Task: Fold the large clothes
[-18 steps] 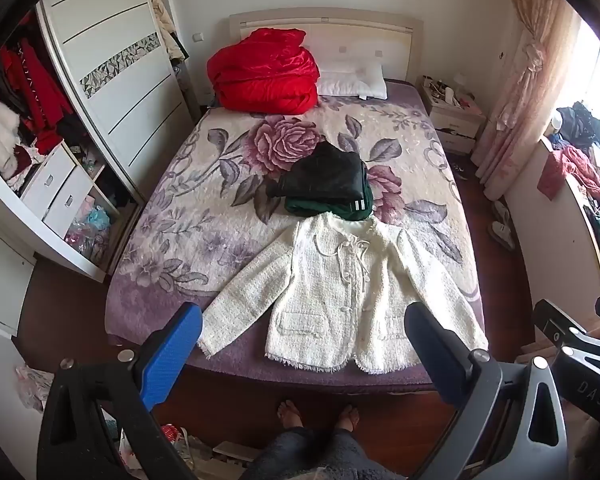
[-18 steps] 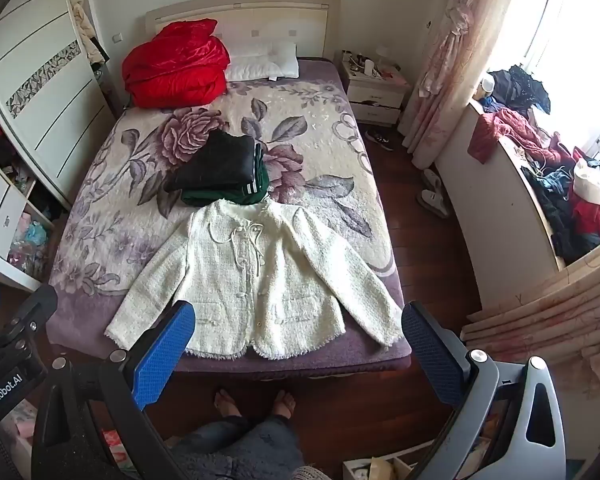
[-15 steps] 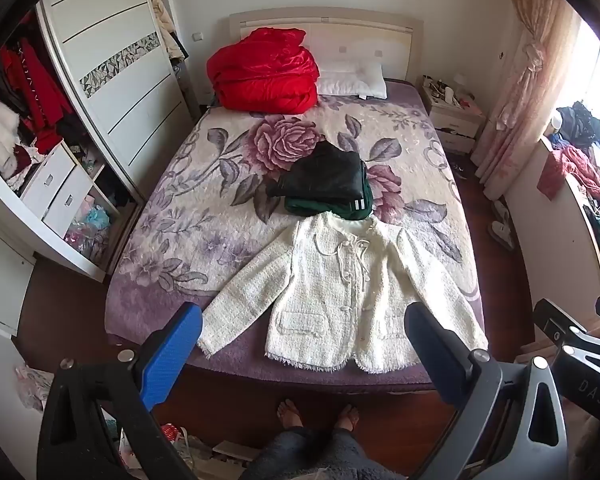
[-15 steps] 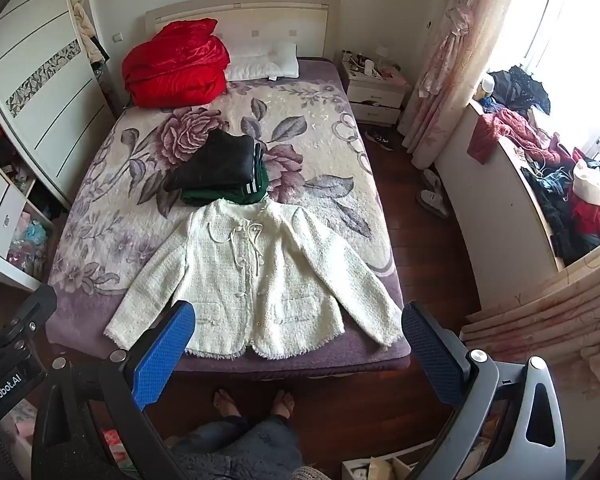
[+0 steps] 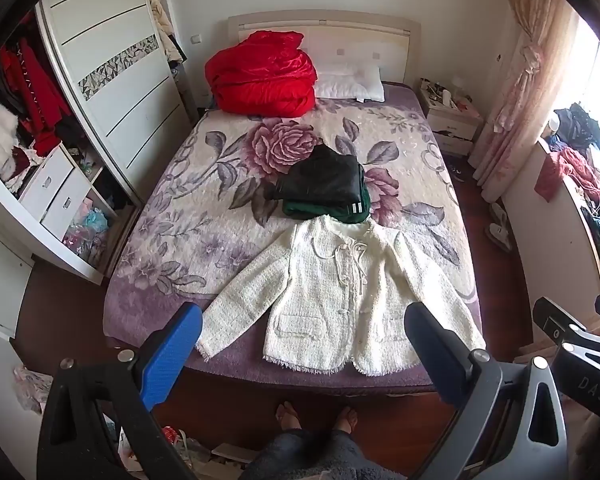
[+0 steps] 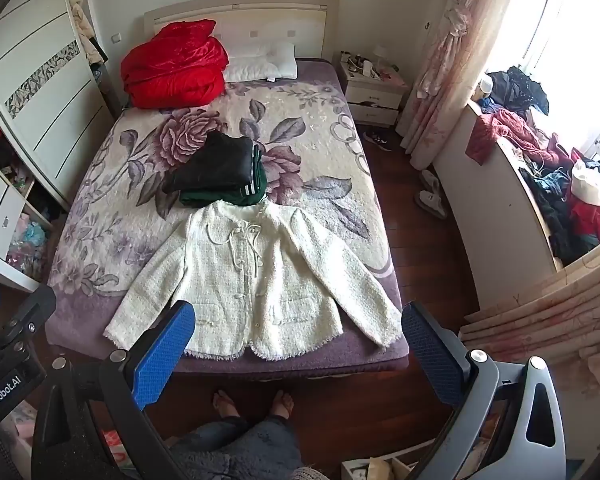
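Observation:
A cream tweed jacket (image 5: 340, 292) (image 6: 252, 276) lies spread flat, front up and sleeves out, at the foot of the bed (image 5: 228, 208) (image 6: 332, 184). Just behind its collar sits a folded stack, a black garment (image 5: 324, 178) (image 6: 216, 164) on a green one (image 5: 320, 210) (image 6: 224, 196). My left gripper (image 5: 300, 344) hangs high above the jacket's hem, open, nothing between its blue pads. My right gripper (image 6: 298, 340) is held beside it at the same height, open and empty too.
A red quilt (image 5: 260, 76) and a white pillow (image 5: 350, 82) lie at the headboard. An open wardrobe (image 5: 40, 152) stands left of the bed, a nightstand (image 5: 452, 124) and a clothes-piled ledge (image 6: 548, 184) right. The person's bare feet (image 5: 316, 418) stand on the wood floor at the bed's foot.

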